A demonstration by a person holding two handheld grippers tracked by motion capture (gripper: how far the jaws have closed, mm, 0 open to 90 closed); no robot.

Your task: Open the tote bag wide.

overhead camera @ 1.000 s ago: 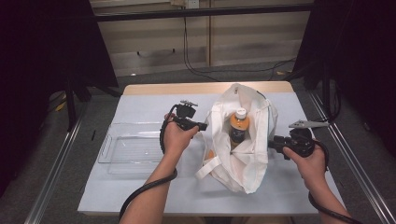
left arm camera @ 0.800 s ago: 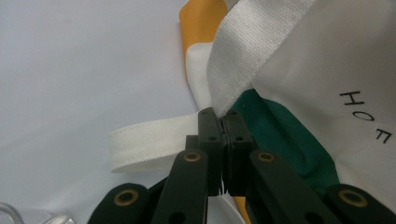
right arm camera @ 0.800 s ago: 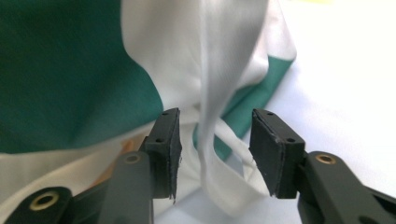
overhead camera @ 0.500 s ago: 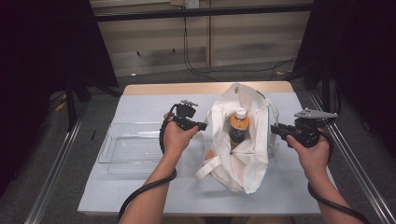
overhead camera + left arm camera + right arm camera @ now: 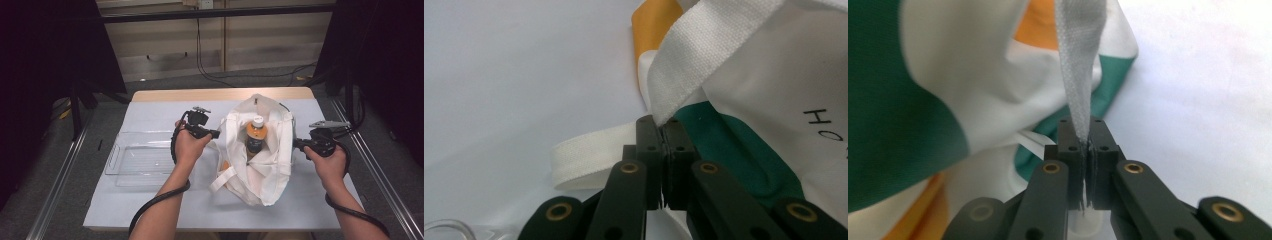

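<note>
Our left tongs (image 5: 663,131) are pinching one woven white strap (image 5: 704,55) of the white cloth bag (image 5: 260,160) mid-bench; our right tongs (image 5: 1082,132), having just been closing, are pinching the opposite grey-white webbing strap (image 5: 1079,65), an orange-labelled bottle (image 5: 256,135) standing inside.

Clear plastic tray (image 5: 142,157) at my nine o'clock on the white table (image 5: 150,210), cables (image 5: 210,70) on the floor at twelve o'clock

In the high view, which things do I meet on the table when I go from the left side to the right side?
Clear plastic tray → left hand-held gripper, shut on a strap of the bag → white tote bag with a bottle standing inside → right hand-held gripper, shut on the bag's other strap.
</note>
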